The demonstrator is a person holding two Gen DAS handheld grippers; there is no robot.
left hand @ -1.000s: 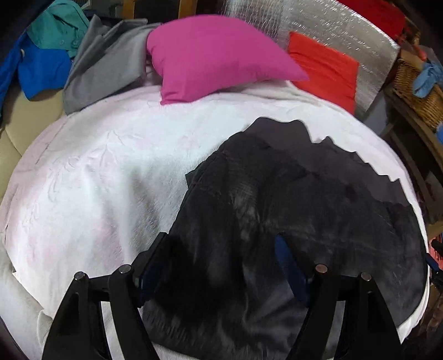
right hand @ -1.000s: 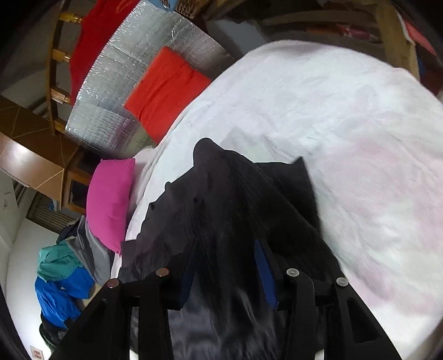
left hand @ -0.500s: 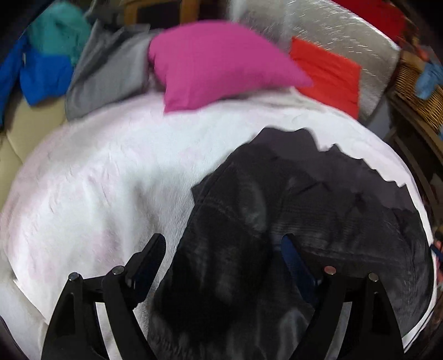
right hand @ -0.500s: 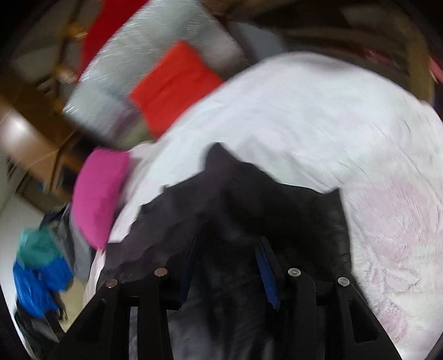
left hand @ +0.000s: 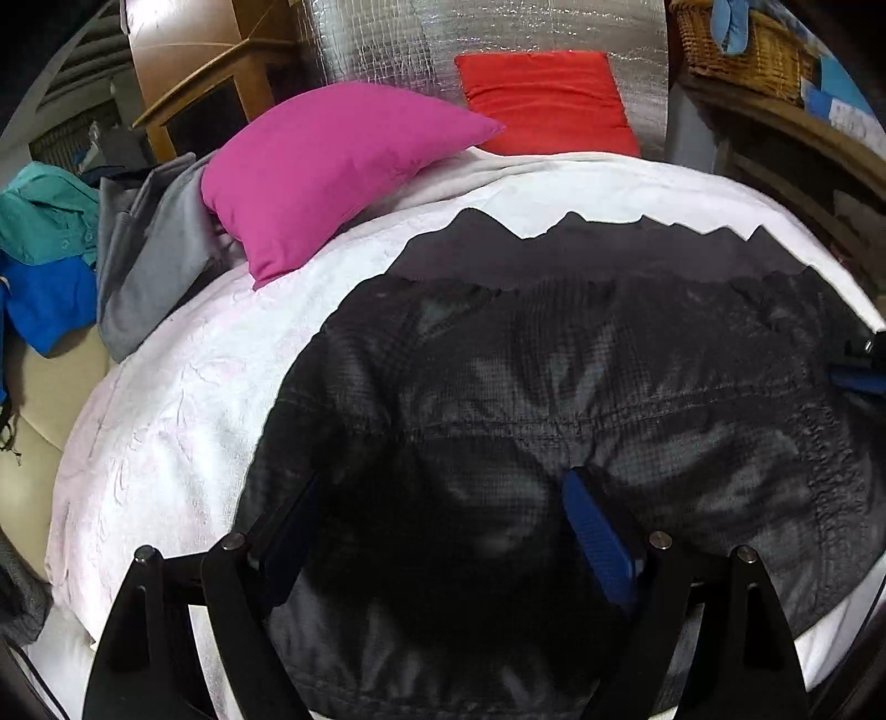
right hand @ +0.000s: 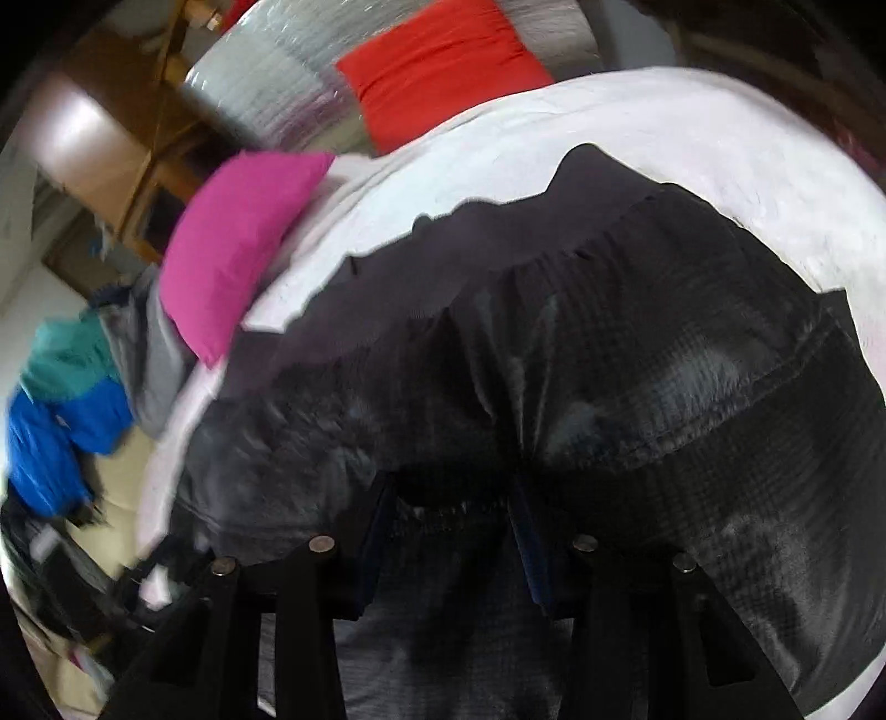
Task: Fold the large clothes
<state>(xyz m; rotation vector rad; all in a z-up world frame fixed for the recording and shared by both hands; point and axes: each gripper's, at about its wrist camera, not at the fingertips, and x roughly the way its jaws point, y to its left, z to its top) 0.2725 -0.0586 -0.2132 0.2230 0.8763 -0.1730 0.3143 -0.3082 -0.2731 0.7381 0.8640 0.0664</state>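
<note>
1. A white textured blanket (left hand: 183,399) covered the bed; behind it a silver quilted panel (left hand: 498,33) leaned upright, with a wooden cabinet (left hand: 205,72) to its left and a wicker basket (left hand: 736,44) on shelving to the right.
2. The black jacket (left hand: 554,376) lay spread across the blanket's near right part, its dark lining showing along the far edge.
3. The left gripper (left hand: 437,531) stood wide open over the jacket, its jaws having just opened further; fabric lay beneath them, but the pads pressed on nothing.
4. The right gripper (right hand: 454,520) was narrowed onto a bunched fold of the jacket (right hand: 609,360), gathered cloth pinched between its blue pads.
5. A magenta pillow (left hand: 332,160) and a red cushion (left hand: 548,99) rested at the bed's head, well apart from the jacket.
6. Grey clothing (left hand: 149,249), a teal garment (left hand: 44,216) and a blue garment (left hand: 50,299) were piled at the left.
</note>
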